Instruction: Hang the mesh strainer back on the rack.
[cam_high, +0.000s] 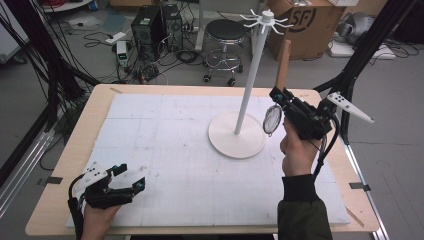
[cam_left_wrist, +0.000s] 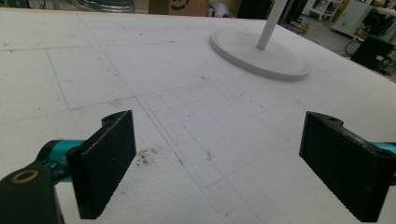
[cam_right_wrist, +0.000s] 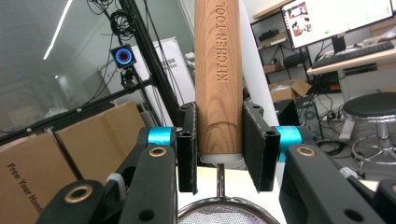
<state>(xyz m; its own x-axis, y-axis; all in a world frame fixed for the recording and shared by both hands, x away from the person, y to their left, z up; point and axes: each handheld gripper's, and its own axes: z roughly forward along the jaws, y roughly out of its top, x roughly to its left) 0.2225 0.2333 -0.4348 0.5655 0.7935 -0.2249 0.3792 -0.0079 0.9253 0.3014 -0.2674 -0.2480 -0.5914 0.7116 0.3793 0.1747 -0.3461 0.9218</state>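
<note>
My right gripper (cam_high: 279, 95) is shut on the wooden handle (cam_high: 283, 64) of a small mesh strainer (cam_high: 272, 120), held up in the air just right of the white rack's pole (cam_high: 252, 75). The handle points up and the mesh bowl hangs below the jaws. In the right gripper view both pads (cam_right_wrist: 254, 142) press the handle (cam_right_wrist: 218, 74), which reads "KITCHEN TOOL", and the mesh rim (cam_right_wrist: 224, 215) shows beneath. The rack's round base (cam_high: 235, 135) rests on the white mat; its hooked top (cam_high: 266, 20) is bare. My left gripper (cam_high: 136, 179) lies open at the front left, nothing between its pads (cam_left_wrist: 105, 161).
The white foam mat (cam_high: 175, 150) covers most of the wooden table (cam_high: 55, 170). The rack's base (cam_left_wrist: 259, 53) lies ahead of the left gripper. Beyond the table stand a stool (cam_high: 226, 37), computer cases (cam_high: 155, 25) and a cardboard box (cam_high: 305, 22). A dark frame post (cam_high: 370, 45) rises at right.
</note>
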